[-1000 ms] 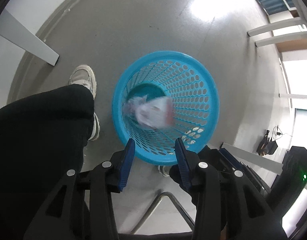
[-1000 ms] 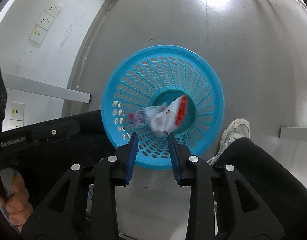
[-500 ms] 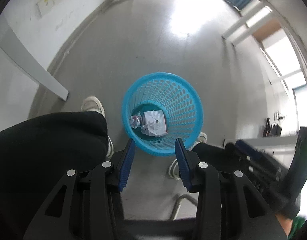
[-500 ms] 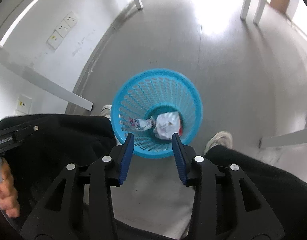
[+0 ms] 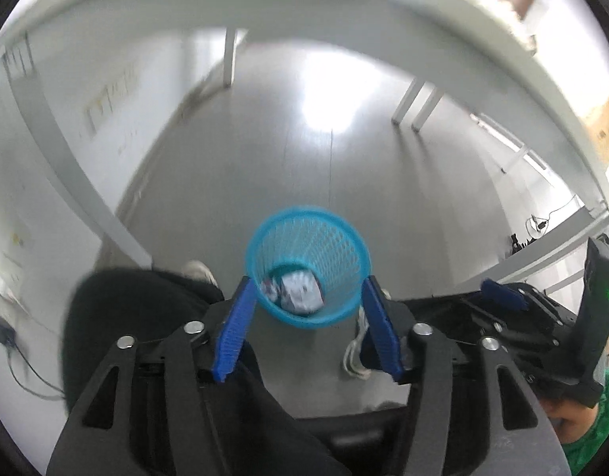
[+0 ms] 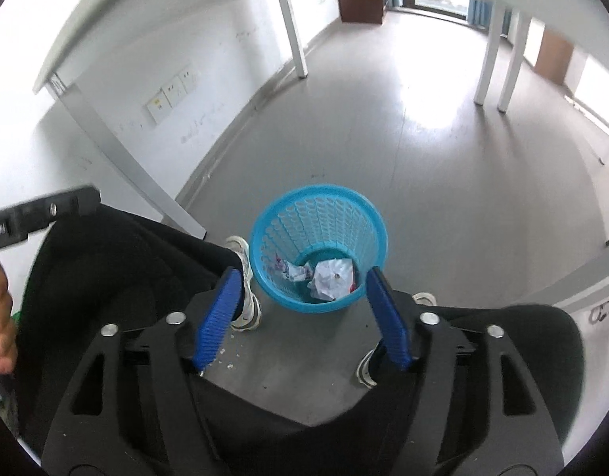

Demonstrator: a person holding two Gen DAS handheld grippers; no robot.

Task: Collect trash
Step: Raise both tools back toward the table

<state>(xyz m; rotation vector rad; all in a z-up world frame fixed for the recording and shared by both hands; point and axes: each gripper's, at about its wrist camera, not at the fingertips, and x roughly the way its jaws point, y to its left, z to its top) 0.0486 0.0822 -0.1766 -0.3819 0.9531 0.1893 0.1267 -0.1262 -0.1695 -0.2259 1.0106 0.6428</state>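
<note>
At left, a white table leg (image 6: 118,158) and black trouser leg (image 6: 118,269); at frame center, the blue basket (image 6: 318,198) holds crumpled trash (image 6: 332,273). Left gripper (image 5: 306,331) and right gripper (image 6: 304,313) hang spread wide, empty, above it.

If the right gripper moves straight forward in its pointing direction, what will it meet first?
Probably the blue basket on the floor: the open right gripper points at its near rim, and nothing shows between them. Depth is uncertain.
</note>
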